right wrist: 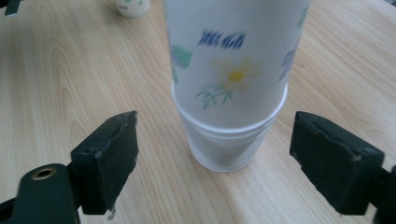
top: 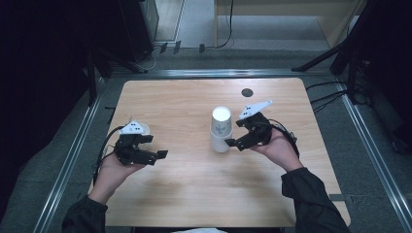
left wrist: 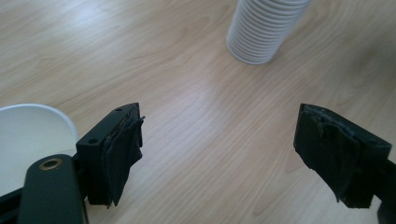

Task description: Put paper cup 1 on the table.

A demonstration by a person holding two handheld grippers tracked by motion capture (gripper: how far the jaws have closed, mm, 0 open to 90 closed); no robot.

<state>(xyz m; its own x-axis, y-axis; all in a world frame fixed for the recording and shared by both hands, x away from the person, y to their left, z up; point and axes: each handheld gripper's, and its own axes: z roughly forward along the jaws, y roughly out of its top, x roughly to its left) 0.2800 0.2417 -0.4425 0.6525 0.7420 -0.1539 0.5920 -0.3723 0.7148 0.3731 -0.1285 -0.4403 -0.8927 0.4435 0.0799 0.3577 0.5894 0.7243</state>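
From the high view, the stack of paper cups [top: 221,130] stands upside down and upright near the middle of the worktop [top: 194,194], its long axis vertical. The right tool [top: 234,142] sits just beside it, jaws spread and pointing at the stack's lower part; the right hand is plainly the nearer one. The left tool [top: 160,154] lies well apart from the stack, released, with a single cup [top: 144,130] just behind it.

In the left gripper view, the left tool [left wrist: 219,154] has bare worktop between its parted jaws. The stack [left wrist: 264,29] lies ahead and slightly to its right; the single cup's rim [left wrist: 32,135] shows beside its left jaw.

In the right gripper view, the right tool [right wrist: 212,158] is released, gripping nothing. The stack [right wrist: 231,79] rises straight ahead, centred on the gap; it looks to be just beyond the pads rather than between them, though the blur makes that uncertain.
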